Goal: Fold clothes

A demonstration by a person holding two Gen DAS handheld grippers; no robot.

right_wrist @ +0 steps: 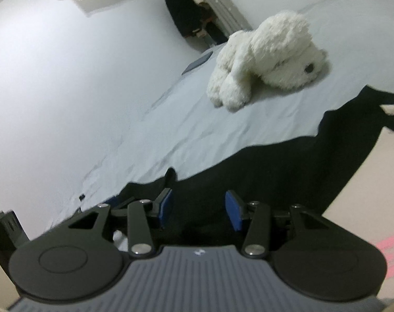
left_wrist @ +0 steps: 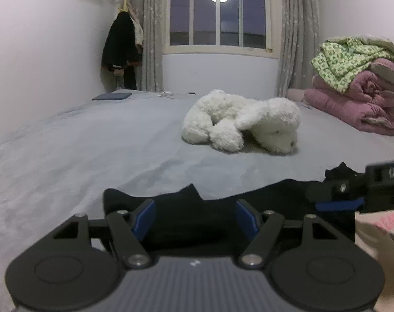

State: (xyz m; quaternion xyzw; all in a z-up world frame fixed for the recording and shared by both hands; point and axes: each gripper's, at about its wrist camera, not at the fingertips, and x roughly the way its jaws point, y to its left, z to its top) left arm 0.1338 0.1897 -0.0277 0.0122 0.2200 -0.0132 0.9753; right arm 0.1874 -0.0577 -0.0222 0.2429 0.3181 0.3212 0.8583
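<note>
Plush dog (left_wrist: 242,122) blocks mid-bed (left_wrist: 93,143); left side open.

I saw only one bit of writing — pale letters on the black side of the right gripper (left_wrist: 338,196), at the edge of the left camera's picture. They looked like "DA", but the rest was cut off. I could read nothing else.

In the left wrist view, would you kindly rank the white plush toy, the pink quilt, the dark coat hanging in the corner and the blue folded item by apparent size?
1. White plush toy
2. Pink quilt, partly cut off at the frame edge, so its rank against the toy is unsure
3. Dark coat, farther away
4. Blue folded item, farthest and flattest
</note>
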